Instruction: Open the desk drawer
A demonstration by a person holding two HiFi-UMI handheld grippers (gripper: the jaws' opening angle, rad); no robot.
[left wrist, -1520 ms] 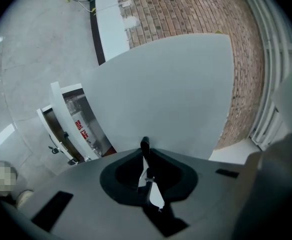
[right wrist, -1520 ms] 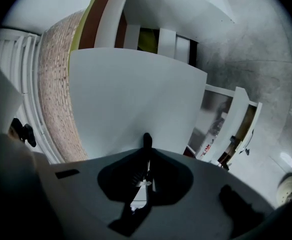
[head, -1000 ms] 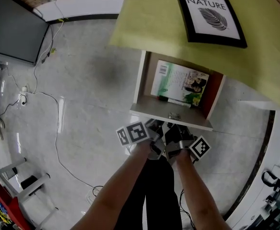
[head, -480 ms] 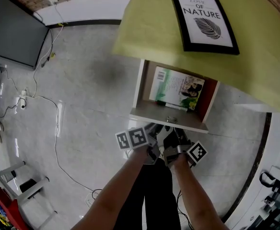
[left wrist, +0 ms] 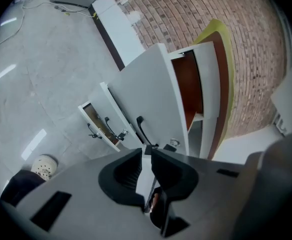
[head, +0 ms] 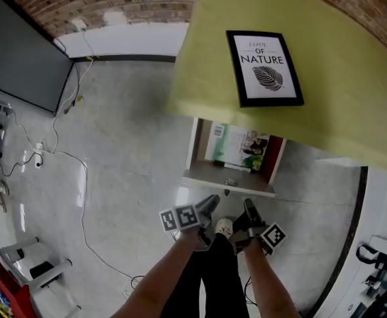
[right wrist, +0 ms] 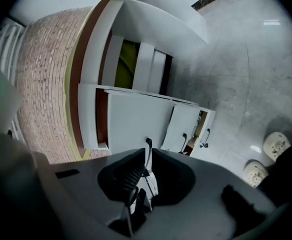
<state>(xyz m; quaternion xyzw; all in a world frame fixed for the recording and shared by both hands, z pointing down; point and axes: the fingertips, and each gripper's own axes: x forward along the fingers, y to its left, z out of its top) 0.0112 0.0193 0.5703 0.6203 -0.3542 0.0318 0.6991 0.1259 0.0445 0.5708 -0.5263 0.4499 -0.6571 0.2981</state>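
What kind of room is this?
Probably an office or study corner: a desk with a framed picture on top, a book in its open drawer, and cables trailing across the floor by a brick wall.

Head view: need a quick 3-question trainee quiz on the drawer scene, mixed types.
1. True or false: the desk drawer is shut.
2. Which of these lies in the drawer? A) book B) mug C) scissors
3. Name the item lying on the yellow-green desk top.
Key: 1 false, it stands open; 2 A; 3 a framed print.
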